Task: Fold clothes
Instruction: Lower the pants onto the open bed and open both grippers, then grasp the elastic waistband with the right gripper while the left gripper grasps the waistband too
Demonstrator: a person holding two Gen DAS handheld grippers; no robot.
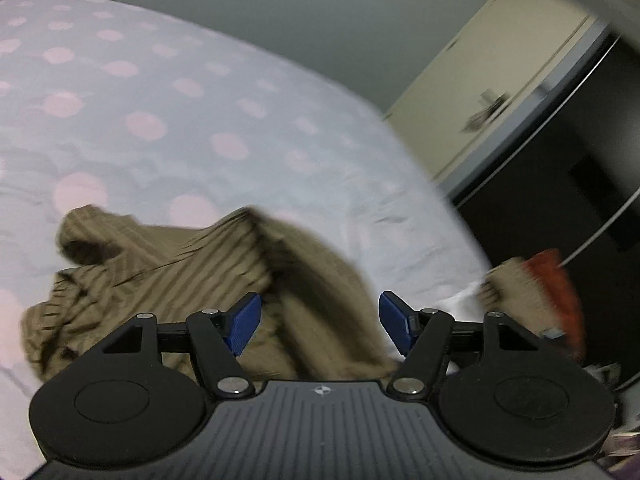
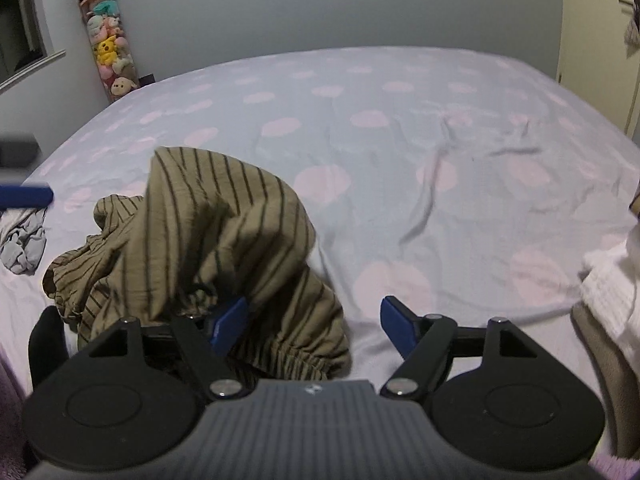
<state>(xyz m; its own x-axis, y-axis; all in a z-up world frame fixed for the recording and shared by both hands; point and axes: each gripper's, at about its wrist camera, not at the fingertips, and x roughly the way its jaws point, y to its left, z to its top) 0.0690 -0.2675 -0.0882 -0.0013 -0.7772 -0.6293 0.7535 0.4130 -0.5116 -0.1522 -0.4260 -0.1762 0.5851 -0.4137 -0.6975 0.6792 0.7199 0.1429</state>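
A crumpled olive-brown striped garment lies bunched on the bed near its front edge; it also shows in the right wrist view. My left gripper is open, its blue pads spread just above the near side of the garment, holding nothing. My right gripper is open too; the garment's hem drapes over its left finger, but the jaws are not closed on it. A blue fingertip of the left gripper shows at the left edge of the right wrist view.
The bed has a pale sheet with pink dots. A grey cloth lies at the left. White and tan clothes are piled at the right. A cream wardrobe and dark cabinet stand beside the bed, with a tube of plush toys in the corner.
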